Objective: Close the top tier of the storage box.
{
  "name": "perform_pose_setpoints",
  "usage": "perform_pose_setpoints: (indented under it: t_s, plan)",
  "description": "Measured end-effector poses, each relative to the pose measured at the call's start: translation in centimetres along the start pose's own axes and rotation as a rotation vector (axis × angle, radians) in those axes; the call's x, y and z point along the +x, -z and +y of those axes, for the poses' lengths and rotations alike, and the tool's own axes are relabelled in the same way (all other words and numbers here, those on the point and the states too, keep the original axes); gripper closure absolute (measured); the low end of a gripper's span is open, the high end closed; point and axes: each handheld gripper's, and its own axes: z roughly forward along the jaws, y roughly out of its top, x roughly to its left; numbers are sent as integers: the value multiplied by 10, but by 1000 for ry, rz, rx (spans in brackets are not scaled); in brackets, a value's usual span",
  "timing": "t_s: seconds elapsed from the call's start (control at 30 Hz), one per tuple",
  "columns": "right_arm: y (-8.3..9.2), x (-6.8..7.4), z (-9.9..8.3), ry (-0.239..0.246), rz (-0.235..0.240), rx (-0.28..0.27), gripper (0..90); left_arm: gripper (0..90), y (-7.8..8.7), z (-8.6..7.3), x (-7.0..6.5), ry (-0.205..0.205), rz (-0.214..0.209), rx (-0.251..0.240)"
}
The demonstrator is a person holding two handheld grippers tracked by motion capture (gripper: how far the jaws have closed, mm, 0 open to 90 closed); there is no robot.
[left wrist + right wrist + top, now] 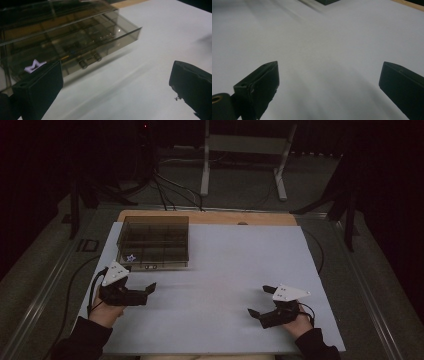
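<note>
A smoky see-through compartment box (154, 242) sits on the white sheet at the back left of the table. Beside its front left corner lies a small pale star-shaped piece (131, 258). My left gripper (139, 280) hovers just in front of the box, open with nothing between its jaws. In the left gripper view the box (70, 37) is close ahead, with its two small front knobs (90, 61) and the star piece (33, 66) by the left jaw. My right gripper (260, 301) is near the front right, open and empty over bare sheet (324, 50).
The white sheet (225, 270) covers a wooden tabletop (210, 216) whose far edge shows as a strip. Behind the table stand a white frame stand (245, 150) and floor cables (170, 190). A corner of the box (327, 2) is at the top of the right gripper view.
</note>
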Motion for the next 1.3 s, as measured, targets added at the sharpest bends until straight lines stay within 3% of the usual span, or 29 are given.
perform_pose_setpoints:
  t_s: [0.07, 0.33, 0.5, 0.73, 0.97, 1.3]
  plan:
    - [0, 0, 0, -1, 0, 0, 29, 0, -4, -5, 2, -13, 32, 25]
    - [0, 0, 0, 1, 1, -1, 29, 1, -10, -15, 5, -14, 13, 61]
    - [0, 0, 0, -4, 2, -2, 29, 6, -15, -18, 5, -14, 22, 101]
    - [0, 0, -1, -6, 5, -2, 29, 54, -17, -19, 8, 4, 34, 110]
    - [0, 0, -1, -3, 6, -1, 29, 192, -17, -19, 9, -5, 48, 116]
    - [-1, 0, -1, -1, 7, 2, 29, 522, -17, -18, 8, -36, 76, 121]
